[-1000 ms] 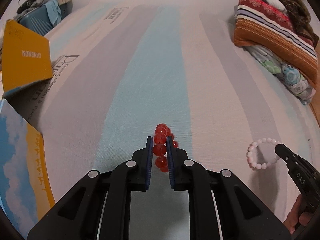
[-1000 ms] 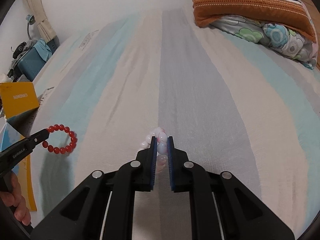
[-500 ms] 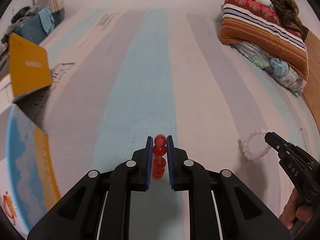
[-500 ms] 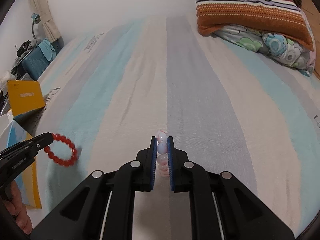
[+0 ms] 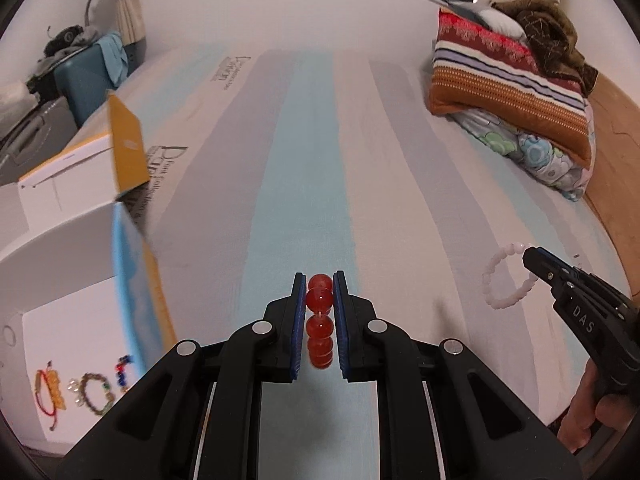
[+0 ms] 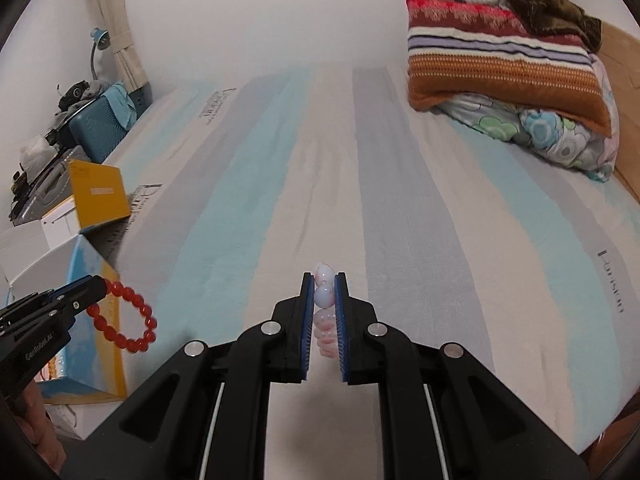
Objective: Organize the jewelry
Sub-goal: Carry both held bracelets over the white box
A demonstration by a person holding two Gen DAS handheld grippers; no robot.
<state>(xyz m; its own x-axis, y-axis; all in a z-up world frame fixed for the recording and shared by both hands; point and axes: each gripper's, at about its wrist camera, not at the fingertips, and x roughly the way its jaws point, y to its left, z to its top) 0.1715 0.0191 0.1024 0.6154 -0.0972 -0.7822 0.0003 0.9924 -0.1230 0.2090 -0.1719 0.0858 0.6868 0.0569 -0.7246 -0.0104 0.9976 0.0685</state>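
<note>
Right now your left gripper (image 5: 319, 286) is clamped on the red bracelet (image 5: 319, 300), which hangs clear above the striped bedsheet (image 5: 308, 152). Your right gripper (image 6: 323, 280) is clenched on the pale pink bracelet (image 6: 324, 295), also off the sheet. To your left sits an open white box (image 5: 52, 256) with a blue and yellow flap; other bracelets (image 5: 94, 394) lie inside it. Folded blankets (image 6: 500, 64) are stacked at the far right.
</note>
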